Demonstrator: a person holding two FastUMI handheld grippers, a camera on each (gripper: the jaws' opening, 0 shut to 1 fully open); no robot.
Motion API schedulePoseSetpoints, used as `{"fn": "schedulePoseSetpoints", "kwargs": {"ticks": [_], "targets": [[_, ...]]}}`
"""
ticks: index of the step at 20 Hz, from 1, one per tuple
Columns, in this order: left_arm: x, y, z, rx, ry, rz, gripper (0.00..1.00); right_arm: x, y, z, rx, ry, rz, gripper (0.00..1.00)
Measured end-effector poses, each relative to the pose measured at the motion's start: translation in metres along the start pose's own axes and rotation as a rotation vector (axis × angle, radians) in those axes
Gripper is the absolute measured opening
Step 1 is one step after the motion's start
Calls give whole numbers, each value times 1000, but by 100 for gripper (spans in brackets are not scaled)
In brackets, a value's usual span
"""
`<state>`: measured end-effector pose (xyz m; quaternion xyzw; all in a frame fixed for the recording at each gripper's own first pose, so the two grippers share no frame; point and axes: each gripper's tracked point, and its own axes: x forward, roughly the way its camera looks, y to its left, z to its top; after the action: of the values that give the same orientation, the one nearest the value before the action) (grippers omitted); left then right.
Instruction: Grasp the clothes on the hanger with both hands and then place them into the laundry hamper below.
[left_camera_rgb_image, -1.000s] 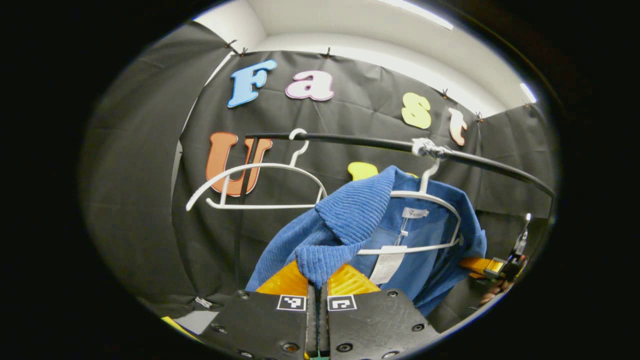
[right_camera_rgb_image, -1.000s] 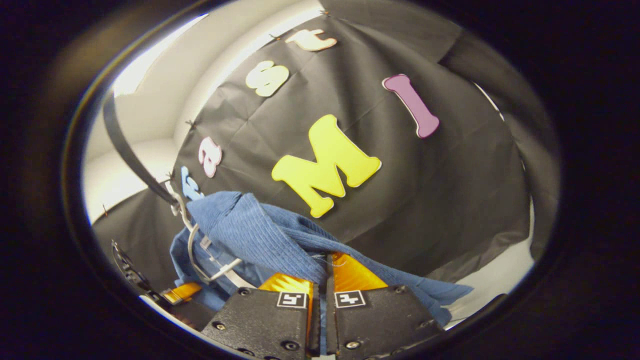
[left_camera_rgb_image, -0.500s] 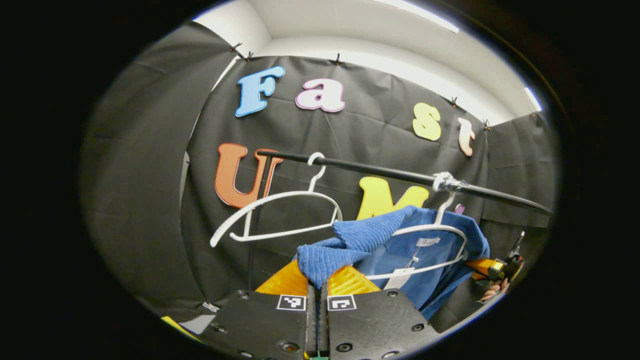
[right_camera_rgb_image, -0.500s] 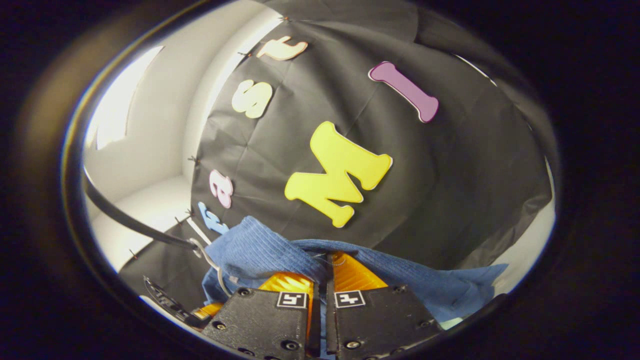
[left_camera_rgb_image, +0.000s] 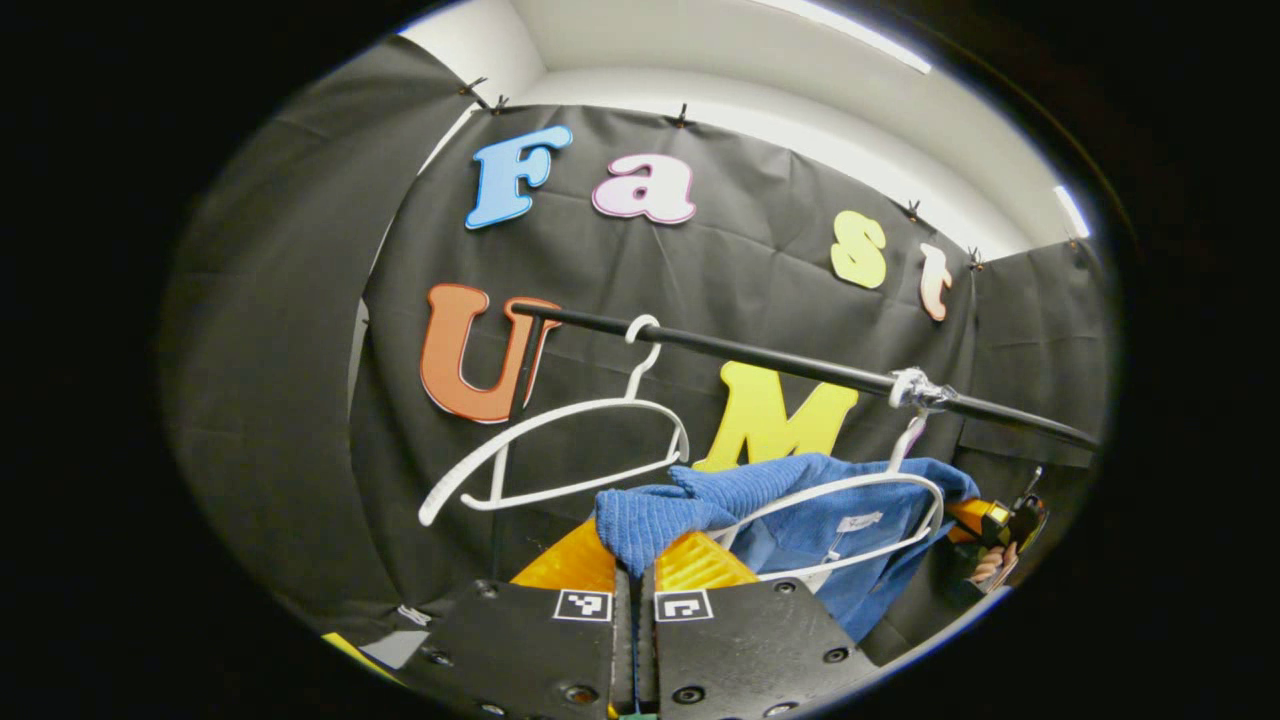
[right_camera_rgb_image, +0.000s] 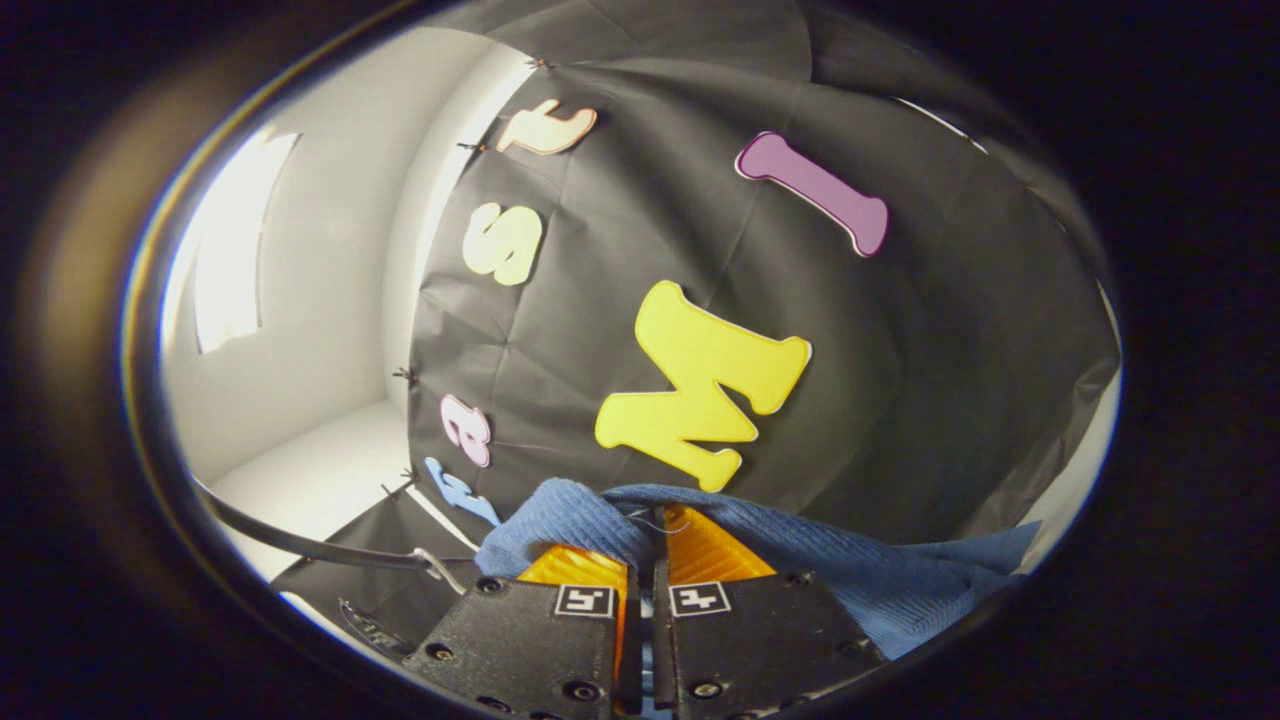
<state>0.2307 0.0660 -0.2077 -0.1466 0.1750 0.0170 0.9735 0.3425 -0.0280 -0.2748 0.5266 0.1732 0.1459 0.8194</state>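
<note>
Recording booth, staged as a laundry corner: black cloth wall (left_camera_rgb_image: 300, 330) pinned up with clips, white ceiling (left_camera_rgb_image: 700, 50) above, black clothes rail (left_camera_rgb_image: 760, 362) carrying 2 white hangers, 1 empty hanger (left_camera_rgb_image: 560, 455), 1 with blue garment (left_camera_rgb_image: 800, 510).

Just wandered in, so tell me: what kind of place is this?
Probably a cloth-walled booth staged as a laundry corner: black cloth walls, a rail with hangers, and a blue garment.

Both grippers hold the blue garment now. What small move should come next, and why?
Probably lower both together: the left hand-held gripper and right hand-held gripper pinch the blue garment, which seems partly draped on the white hanger.
</note>
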Motion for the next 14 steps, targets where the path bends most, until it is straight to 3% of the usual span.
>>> {"fn": "schedulePoseSetpoints", "kwargs": {"ticks": [9,10,14], "targets": [[16,6,-1,3,21,-34,2,24,-23,2,-9,29,-39,7],[19,8,-3,-7,32,-39,7,26,-28,0,-14,33,-53,7],[24,18,-6,-31,64,-68,2,34,-46,-8,-18,65,-92,7]]}}
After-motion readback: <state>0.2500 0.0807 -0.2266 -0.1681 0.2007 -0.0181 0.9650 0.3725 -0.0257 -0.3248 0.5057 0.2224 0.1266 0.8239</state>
